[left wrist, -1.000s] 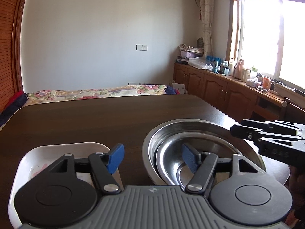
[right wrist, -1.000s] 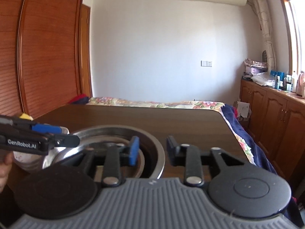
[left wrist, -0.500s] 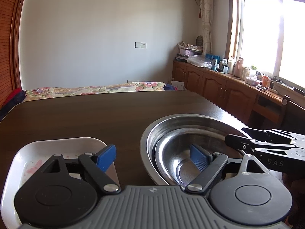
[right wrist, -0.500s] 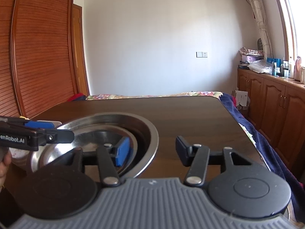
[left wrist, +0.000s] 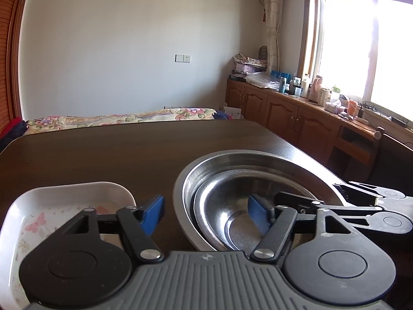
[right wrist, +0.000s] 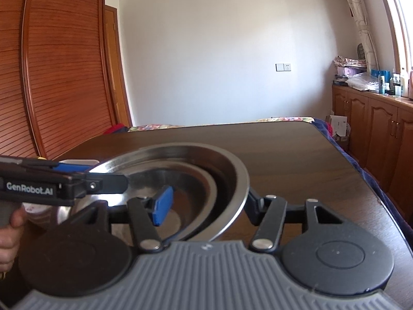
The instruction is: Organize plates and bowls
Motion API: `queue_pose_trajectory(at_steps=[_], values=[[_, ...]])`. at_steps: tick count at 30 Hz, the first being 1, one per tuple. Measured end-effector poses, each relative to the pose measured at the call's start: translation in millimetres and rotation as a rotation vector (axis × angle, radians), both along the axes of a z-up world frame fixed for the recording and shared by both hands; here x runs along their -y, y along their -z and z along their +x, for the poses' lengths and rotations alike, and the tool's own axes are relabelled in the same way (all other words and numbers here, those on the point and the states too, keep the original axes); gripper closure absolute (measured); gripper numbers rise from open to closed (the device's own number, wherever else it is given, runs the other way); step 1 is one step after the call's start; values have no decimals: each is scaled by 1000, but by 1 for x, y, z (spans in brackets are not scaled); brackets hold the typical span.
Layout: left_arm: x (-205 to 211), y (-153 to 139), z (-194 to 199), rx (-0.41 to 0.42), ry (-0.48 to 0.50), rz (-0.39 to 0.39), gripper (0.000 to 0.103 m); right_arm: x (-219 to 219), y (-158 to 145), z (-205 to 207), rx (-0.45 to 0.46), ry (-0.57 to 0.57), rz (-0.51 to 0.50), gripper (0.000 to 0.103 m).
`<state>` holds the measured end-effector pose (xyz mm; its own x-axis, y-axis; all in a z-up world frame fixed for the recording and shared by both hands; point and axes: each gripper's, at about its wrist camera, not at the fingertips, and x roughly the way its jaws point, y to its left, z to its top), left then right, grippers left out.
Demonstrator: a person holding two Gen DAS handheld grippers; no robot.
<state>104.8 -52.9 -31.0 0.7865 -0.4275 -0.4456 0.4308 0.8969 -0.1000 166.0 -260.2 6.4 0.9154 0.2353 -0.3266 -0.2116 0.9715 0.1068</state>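
Steel bowls sit nested; your left claw and right claw both gape wide, each straddling the big bowl's rim. Pinch thin rim crookedly and the stack could tip, slide toward the white plate, or clatter.

My left gripper's body is hiding the white plate's near half, and my right one is covering the bowls' near rims.
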Motion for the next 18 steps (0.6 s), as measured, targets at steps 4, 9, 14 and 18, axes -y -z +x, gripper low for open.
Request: queue_pose_trajectory(at_steps=[4,9,14,18], values=[[2,2,-2,-7,0,4,46,0,0,0,-3,-8,2,44],[2,3,-4,-14,-14,4,60,0,0,-3,4,-4,10,44],[2,4,-7,-14,-16,8,63,-1,-1,-4,11,28,3,53],[3,3,-8,-17,-22,7,65,2,-1,-3,10,52,3,65]])
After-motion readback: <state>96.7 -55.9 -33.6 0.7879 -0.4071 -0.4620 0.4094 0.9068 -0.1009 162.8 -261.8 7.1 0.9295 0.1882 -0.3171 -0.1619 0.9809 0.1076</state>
